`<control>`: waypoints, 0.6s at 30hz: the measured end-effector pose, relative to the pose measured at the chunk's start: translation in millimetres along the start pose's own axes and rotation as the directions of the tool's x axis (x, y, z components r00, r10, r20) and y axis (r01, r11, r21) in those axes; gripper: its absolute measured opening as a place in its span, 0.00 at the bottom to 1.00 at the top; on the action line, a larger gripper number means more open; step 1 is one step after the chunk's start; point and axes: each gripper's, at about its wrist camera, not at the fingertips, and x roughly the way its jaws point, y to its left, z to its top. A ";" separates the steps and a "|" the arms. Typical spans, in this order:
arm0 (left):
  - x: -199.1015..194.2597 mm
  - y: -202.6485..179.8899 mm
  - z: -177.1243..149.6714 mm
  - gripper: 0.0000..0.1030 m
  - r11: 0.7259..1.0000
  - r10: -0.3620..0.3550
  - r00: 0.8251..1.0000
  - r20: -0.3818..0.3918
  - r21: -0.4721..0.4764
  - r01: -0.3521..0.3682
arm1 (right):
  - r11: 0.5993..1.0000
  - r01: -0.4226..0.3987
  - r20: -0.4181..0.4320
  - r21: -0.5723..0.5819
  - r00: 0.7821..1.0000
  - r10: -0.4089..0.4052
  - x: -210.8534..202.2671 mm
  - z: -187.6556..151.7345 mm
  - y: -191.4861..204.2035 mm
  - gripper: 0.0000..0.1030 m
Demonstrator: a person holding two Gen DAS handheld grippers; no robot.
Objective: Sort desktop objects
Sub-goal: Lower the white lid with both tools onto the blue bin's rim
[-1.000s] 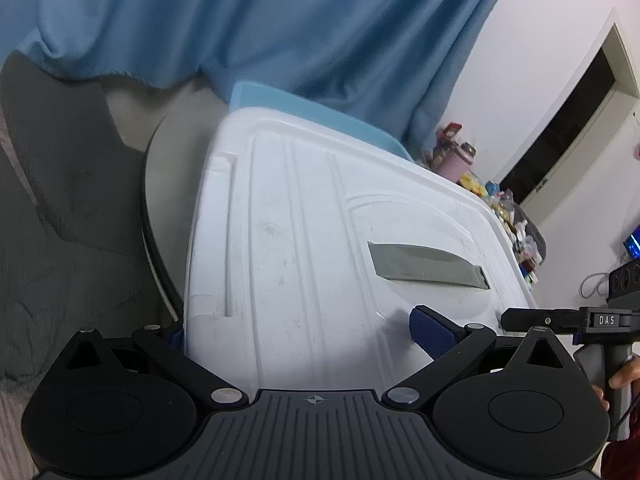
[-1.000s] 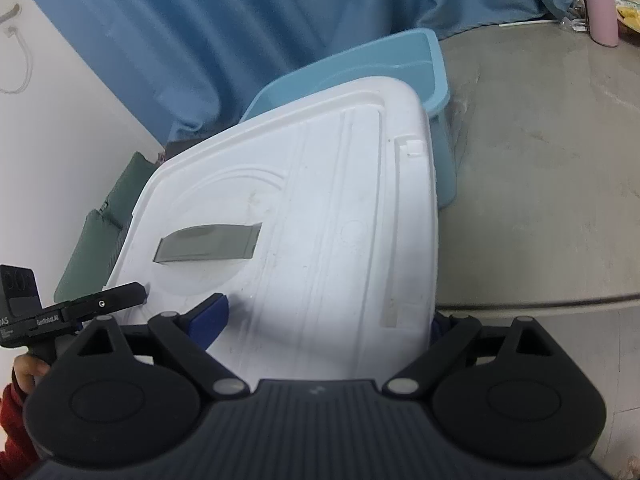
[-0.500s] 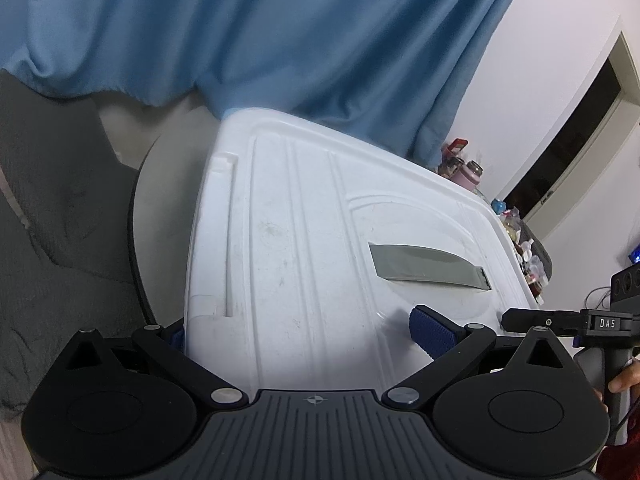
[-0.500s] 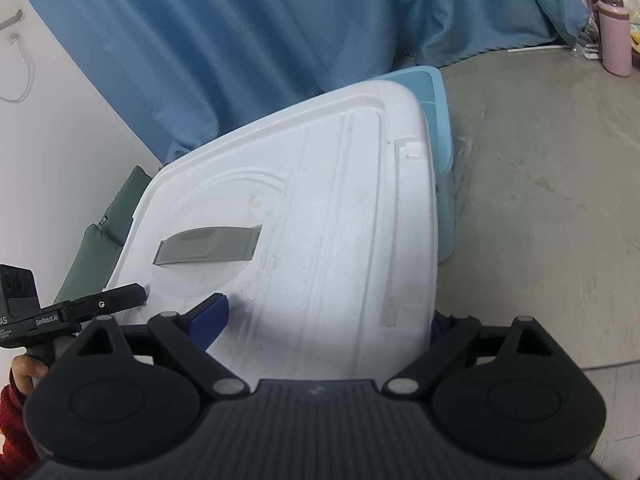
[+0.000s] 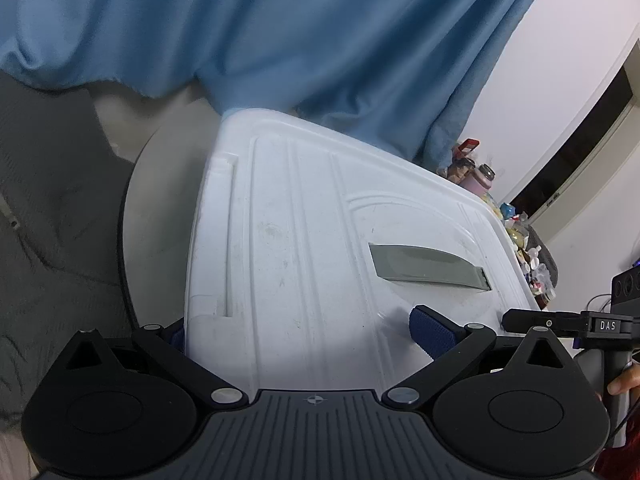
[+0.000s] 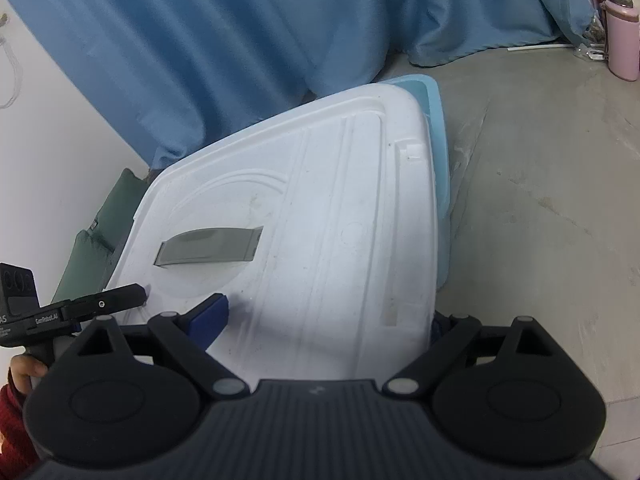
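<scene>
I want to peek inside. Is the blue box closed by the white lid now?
Not quite. The white lid sits over the blue box, but crooked, leaving one blue edge showing. Both tongs grip it. Whether it has snapped shut, I cannot tell.

Left gripper (image 5: 302, 330) jaws clamp white lid (image 5: 320, 240) edge; blue curtain (image 5: 280, 32) behind.
</scene>
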 end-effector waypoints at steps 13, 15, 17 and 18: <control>54.1 21.5 65.7 0.99 1.000 -0.002 1.000 -0.023 0.006 0.002 | 1.000 0.003 0.008 0.025 1.000 -0.003 30.3 42.4 -7.4 0.91; 61.6 25.4 73.3 0.99 1.000 -0.003 1.000 -0.026 0.005 0.003 | 1.000 0.005 0.008 0.026 1.000 -0.005 34.5 48.7 -9.1 0.91; 69.0 29.2 80.8 0.99 1.000 -0.004 1.000 -0.031 0.001 0.004 | 1.000 0.006 0.007 0.027 1.000 -0.006 38.0 54.0 -10.4 0.91; 72.6 31.1 84.5 0.99 1.000 -0.004 0.999 -0.034 -0.001 0.004 | 1.000 0.007 0.006 0.028 1.000 -0.007 39.8 56.2 -11.2 0.91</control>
